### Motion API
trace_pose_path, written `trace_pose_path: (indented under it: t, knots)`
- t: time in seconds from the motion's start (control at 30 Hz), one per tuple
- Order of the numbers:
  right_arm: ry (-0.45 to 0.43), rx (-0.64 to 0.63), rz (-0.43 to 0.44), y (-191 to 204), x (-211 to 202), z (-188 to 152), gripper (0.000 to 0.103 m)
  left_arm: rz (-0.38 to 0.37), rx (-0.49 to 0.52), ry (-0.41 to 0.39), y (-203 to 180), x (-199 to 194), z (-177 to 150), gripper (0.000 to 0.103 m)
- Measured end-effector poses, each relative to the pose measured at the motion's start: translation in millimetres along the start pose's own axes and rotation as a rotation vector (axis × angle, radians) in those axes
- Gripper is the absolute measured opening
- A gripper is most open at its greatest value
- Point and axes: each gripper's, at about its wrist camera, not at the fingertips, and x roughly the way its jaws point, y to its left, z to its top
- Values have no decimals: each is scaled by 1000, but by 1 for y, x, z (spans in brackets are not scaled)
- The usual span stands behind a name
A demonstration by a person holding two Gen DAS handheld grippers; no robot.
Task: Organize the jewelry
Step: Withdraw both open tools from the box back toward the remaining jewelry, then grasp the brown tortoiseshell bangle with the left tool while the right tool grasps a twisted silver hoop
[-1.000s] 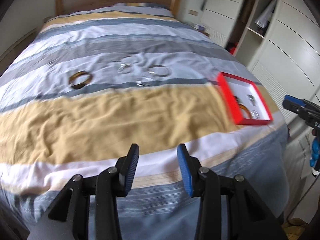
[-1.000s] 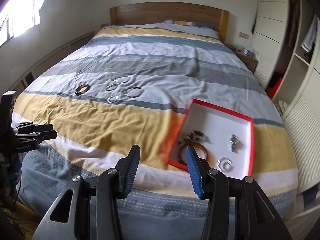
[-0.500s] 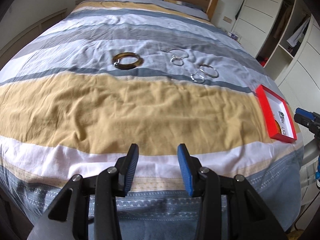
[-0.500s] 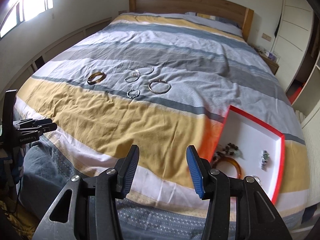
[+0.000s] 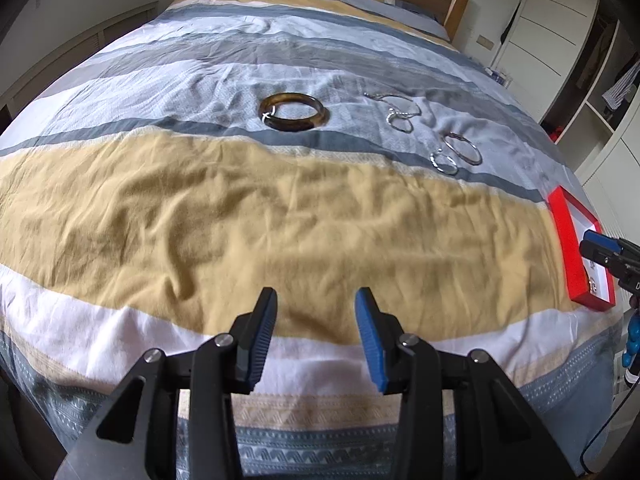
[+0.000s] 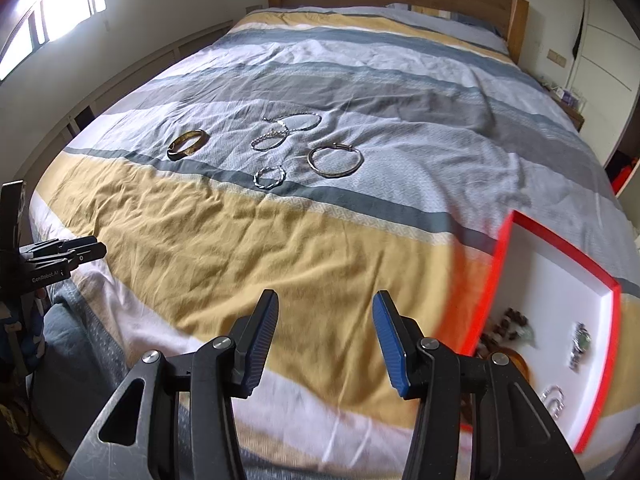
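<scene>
both the left gripper (image 5: 316, 334) and right gripper (image 6: 325, 338) gape wide, empty. bracelets (image 6: 335, 162) lie mid-bed, well apart from the red tray (image 6: 612, 320); thin chains could slip or snag the bedspread (image 5: 280, 220).

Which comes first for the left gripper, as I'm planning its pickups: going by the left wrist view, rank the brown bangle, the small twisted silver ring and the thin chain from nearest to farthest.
1. Small twisted silver ring, ahead to the right, just past the yellow stripe.
2. Brown bangle, straight ahead of the left gripper, farther up the bed.
3. Thin chain, right of the bangle; only slightly farther, nearly level with it.
</scene>
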Motion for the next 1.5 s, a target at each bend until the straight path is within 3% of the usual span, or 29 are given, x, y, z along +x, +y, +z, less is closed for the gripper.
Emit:
trace_pose_path:
  t: [0.43,0.93,1.43,1.47,1.5]
  knots:
    - [28,-76,118,25,76,43,49,7,-13,-20,10,36,46,39]
    - [26,-58,201,36,146,90,49,3,99,-68,-8,99,149,39]
    - [5,-35,226,44,178,104,44,40,139,-10,-18,158,166,37]
    - [3,-33,226,46,179,104,40,43,145,-11,-19,158,165,36]
    - [0,-33,226,47,180,104,40,35,146,-9,-20,158,164,29]
